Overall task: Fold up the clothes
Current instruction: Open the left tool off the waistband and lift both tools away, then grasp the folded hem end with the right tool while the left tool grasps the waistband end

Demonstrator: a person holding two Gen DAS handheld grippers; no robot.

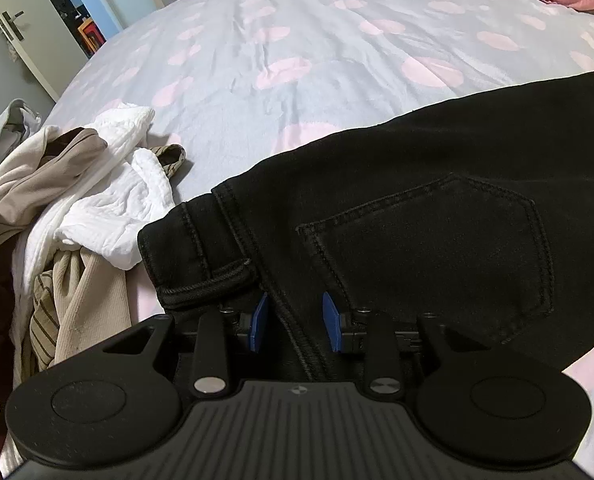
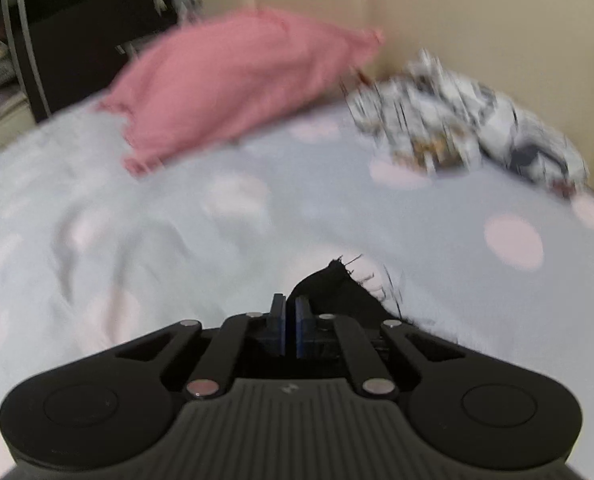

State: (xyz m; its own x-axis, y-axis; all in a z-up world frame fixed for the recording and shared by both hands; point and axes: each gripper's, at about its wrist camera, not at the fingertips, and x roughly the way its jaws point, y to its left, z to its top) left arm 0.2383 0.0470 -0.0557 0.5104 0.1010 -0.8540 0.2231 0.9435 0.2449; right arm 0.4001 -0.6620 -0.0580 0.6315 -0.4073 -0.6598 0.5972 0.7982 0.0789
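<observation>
A bed with a pale blue sheet dotted in pink is filling both views, with a white door standing at ten o'clock in the left wrist view. Only that view is showing the black jeans lying flat across the sheet, back pocket up, waistband pointing toward nine o'clock and the long axis running off toward three o'clock; a heap of white and beige clothes is lying just beside the waistband at nine o'clock. The left hand-held gripper is sitting with its blue pads apart on either side of a jeans seam. Only the blurred right wrist view is showing a pink pillow at twelve o'clock and a patterned bundle at two o'clock; there the right hand-held gripper is pinched nearly closed, a frayed black jeans edge lying just beside its pads; whether it is gripping the cloth I cannot tell.
</observation>
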